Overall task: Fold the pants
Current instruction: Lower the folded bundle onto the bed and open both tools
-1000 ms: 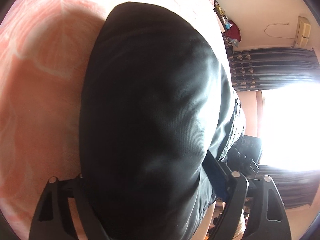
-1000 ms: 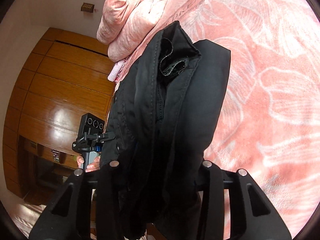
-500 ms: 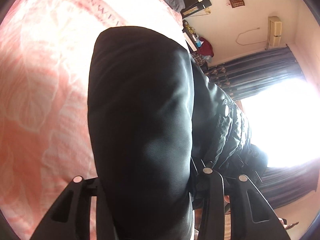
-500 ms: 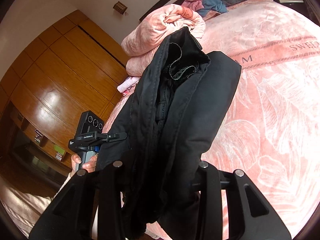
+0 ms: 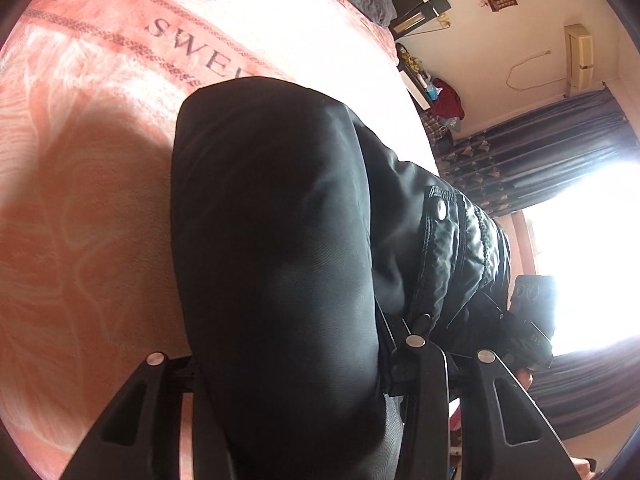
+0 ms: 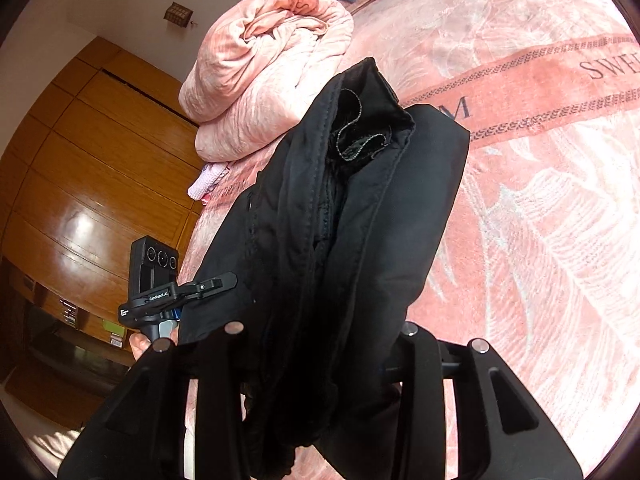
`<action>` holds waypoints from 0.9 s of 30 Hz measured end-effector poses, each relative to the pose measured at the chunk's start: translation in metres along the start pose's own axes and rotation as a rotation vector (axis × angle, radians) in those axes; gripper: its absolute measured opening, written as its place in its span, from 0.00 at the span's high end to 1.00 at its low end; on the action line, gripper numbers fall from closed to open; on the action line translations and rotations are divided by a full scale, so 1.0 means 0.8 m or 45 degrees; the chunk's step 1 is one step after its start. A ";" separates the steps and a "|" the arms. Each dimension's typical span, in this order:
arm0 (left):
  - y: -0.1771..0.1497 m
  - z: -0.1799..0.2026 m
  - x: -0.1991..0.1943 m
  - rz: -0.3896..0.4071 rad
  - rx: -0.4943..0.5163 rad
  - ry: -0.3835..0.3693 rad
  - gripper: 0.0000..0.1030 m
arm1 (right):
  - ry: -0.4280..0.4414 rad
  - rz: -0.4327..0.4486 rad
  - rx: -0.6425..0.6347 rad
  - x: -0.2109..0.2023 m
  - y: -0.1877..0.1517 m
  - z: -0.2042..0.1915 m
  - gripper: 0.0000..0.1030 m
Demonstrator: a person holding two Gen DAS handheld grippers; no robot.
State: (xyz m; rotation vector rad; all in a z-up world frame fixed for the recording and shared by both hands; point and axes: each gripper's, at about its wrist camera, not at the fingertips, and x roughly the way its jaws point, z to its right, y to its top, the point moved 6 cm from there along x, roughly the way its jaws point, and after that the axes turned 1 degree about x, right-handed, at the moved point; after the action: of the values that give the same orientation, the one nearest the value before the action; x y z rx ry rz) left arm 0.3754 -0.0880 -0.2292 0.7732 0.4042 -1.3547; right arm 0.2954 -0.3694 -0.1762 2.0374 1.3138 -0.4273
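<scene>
Both grippers clamp black pants (folded) above bed

Daylight pours through a window at the left wrist view's right side, blown out to pure white, glaring off the pink bedspread. The black pants cast a soft shadow leftward. Both views bend strongly near their dark circular rims; the wooden wardrobe carries a bright reflection.

Both claws are matte black, each arm a triangular frame with a cut-out slot and silver round screws at the joints. The left claw carries white lettering, a blue-grey handle and a three-lensed black box.
</scene>
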 end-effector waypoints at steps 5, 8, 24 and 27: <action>0.000 -0.014 0.012 -0.008 -0.017 -0.034 0.52 | -0.039 -0.045 0.114 0.030 0.004 0.050 0.54; -0.006 -0.021 0.015 0.004 -0.002 -0.025 0.43 | -0.050 -0.040 0.142 0.037 -0.005 0.066 0.38; -0.050 -0.051 -0.045 0.104 -0.009 0.053 0.14 | -0.038 0.063 0.195 -0.005 -0.066 0.093 0.22; -0.050 -0.055 -0.043 0.112 -0.044 0.047 0.14 | -0.028 0.081 0.215 -0.011 -0.076 0.096 0.22</action>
State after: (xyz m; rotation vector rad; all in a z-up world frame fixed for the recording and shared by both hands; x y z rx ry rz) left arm 0.3376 -0.0335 -0.2473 0.7793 0.4168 -1.2496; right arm 0.2430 -0.4117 -0.2482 2.2000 1.2323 -0.5462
